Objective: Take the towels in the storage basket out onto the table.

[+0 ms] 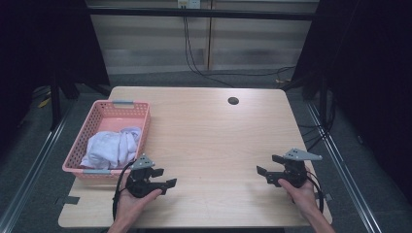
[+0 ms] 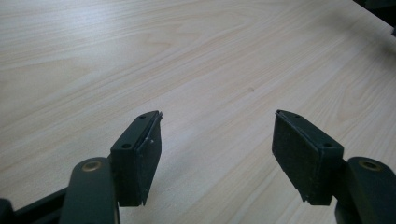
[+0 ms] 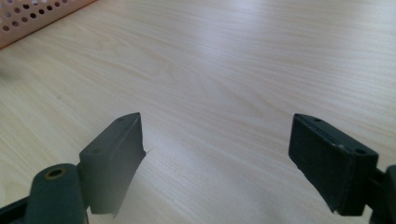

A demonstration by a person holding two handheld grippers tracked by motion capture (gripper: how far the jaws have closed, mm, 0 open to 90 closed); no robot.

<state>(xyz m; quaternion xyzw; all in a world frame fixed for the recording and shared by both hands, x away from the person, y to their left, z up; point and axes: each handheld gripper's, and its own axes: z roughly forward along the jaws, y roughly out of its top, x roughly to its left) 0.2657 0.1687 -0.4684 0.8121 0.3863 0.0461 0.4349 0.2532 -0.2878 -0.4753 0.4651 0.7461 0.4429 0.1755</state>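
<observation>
The left tongs sit low over the bench in the person's left hand, released, jaws apart with bare wood between them in the left gripper view. The right tongs, in the right hand, are likewise released and wide, nothing between the pads. Both point inward toward each other across the near part of the bench. Just beyond the left tongs, on their outer side, stands the pink basket, and in it lies a crumpled white cloth, bunched at the end nearest those tongs; the right tongs are well apart from it. The cloth should be light, soft and limp, so it will sag and trail from any single grip, and it may snag on the basket's perforated wall. A raised fold on top of the heap looks the best place to pinch, though the folds are too small here to pick one surely.
</observation>
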